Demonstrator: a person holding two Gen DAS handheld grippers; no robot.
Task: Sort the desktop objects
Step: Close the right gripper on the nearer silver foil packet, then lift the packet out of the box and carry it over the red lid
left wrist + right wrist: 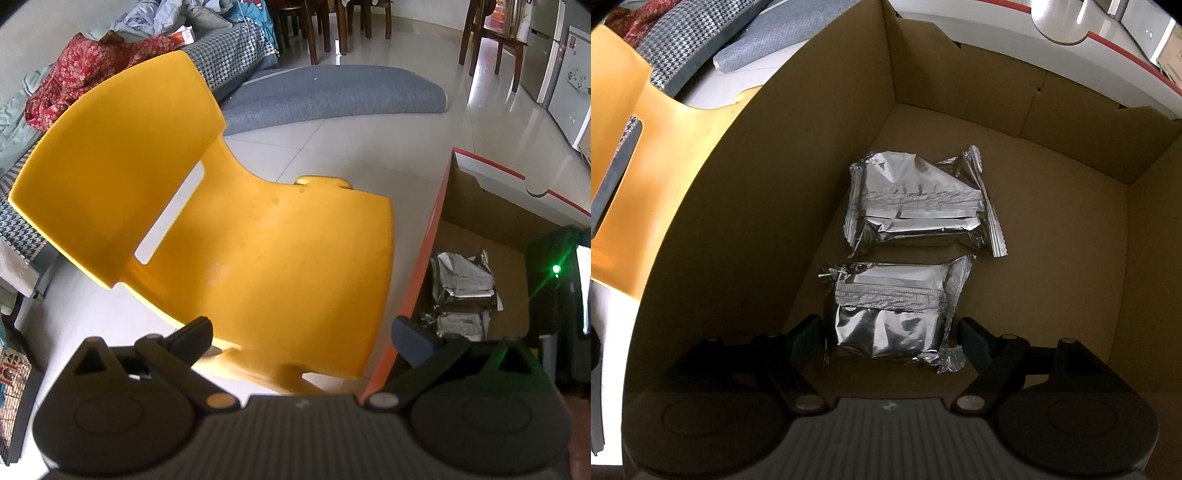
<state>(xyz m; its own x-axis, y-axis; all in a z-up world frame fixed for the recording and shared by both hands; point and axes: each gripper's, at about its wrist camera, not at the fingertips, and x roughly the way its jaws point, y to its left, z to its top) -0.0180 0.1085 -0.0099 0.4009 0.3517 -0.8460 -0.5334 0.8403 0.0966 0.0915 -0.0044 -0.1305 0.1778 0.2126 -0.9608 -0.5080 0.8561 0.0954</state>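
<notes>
Two foil packets lie on the cardboard box [1071, 206] floor: the nearer packet [890, 314], long axis 12-to-6, sits between the right gripper [892, 339]'s half-open fingers, apparently ungripped, the farther packet [916, 206] at 12 o'clock.

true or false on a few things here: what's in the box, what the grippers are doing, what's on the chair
1. Two silver foil packets lie in the cardboard box. True: a nearer packet and a farther packet.
2. The right gripper has lifted the nearer packet clear of the box floor. False: the packet lies on the floor between open fingers.
3. The left gripper holds a packet. False: it is open and empty, above the yellow chair.
4. A packet lies on the chair seat. False: the seat is bare.
5. The chair stands beside the box. True.
</notes>
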